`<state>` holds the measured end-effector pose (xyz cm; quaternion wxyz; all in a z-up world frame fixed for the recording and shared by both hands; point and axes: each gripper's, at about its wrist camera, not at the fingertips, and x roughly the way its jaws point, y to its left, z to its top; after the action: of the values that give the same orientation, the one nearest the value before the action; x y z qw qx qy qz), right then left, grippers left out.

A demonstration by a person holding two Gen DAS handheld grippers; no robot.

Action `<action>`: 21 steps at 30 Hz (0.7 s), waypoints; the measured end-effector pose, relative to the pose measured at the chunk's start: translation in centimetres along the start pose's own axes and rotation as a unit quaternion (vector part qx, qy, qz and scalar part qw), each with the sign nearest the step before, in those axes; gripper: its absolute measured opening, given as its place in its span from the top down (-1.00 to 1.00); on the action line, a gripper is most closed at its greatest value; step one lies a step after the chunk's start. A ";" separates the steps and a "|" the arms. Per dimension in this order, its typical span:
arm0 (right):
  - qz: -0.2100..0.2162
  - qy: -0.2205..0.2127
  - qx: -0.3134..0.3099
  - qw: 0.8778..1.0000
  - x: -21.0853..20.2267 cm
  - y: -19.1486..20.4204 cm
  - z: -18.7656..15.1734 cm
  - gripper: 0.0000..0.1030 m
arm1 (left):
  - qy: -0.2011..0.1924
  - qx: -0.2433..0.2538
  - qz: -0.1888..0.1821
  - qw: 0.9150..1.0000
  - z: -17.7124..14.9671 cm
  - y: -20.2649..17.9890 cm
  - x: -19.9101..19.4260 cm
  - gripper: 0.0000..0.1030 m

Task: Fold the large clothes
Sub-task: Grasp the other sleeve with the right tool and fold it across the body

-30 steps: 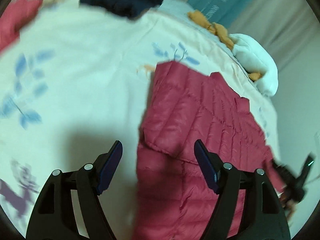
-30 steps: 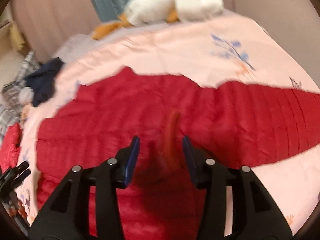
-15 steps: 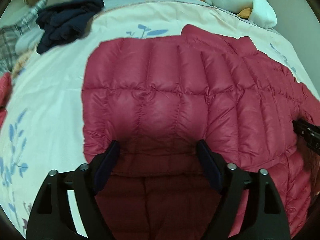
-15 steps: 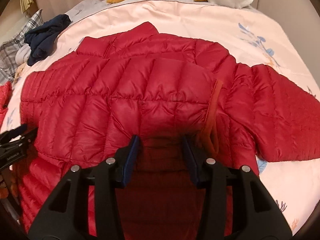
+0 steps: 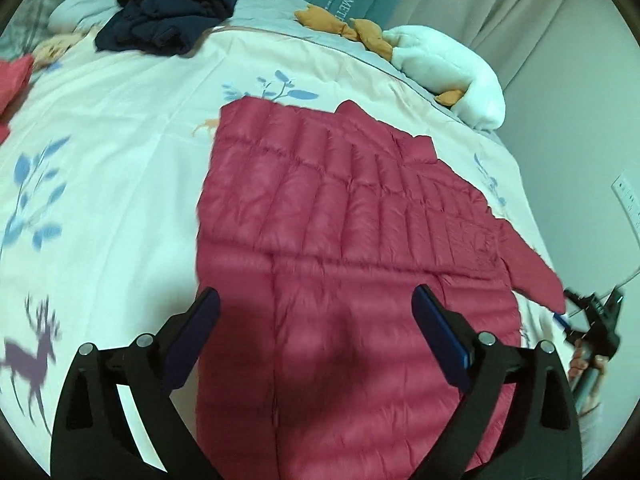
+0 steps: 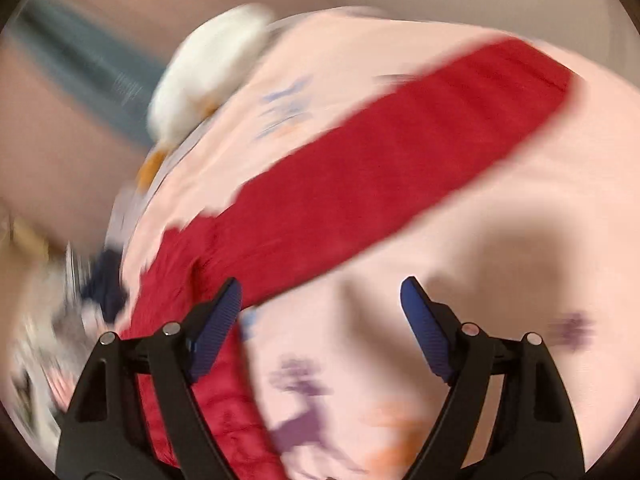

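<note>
Left hand-held gripper (image 5: 316, 316): jaws have just been opening and now stand wide, pads clear of any cloth, nothing held; it hangs above the near part of the red down jacket (image 5: 340, 240), whose quilted body shows between the two fingers. Right hand-held gripper (image 6: 320, 312): jaws likewise have just been opening and stand wide with nothing between the pads; its view is heavily blurred, the left pad sits in front of the jacket's edge, and contact there cannot be judged. Beneath the right gripper's gap lies bare duvet (image 5: 120, 184), pale with printed leaves and deer. The jacket lies flat on the bed, toward its right side, one sleeve (image 6: 400, 152) stretched out straight across the duvet toward the bed's far right edge; the other side shows a straight edge. No containers are in view. At the head of the bed sit a white plush toy with orange parts (image 5: 448, 68) and, at the far left corner, a heap of dark navy clothing (image 5: 168, 20), both well apart from the jacket. Open duvet extends left of the jacket; on the right the jacket reaches close to the bed's edge, where the other gripper shows small.
</note>
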<state>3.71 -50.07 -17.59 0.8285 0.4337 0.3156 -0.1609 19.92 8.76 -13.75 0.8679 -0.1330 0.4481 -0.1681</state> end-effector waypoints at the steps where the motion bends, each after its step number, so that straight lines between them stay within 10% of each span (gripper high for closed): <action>1: -0.001 -0.009 0.024 1.000 -0.4 -1.7 0.6 -0.62 | 0.002 -0.007 0.003 1.000 -0.7 0.2 -0.4 -0.87; 21: 0.043 -0.095 0.180 0.978 2.9 -10.0 6.8 -0.20 | -0.004 -0.062 -0.015 0.998 -2.1 -1.8 -2.2 -0.87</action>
<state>3.05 -61.39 -22.76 0.7691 0.5719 0.1823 -0.2197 16.73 7.82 -12.61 0.8573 -0.1939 0.4517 -0.1528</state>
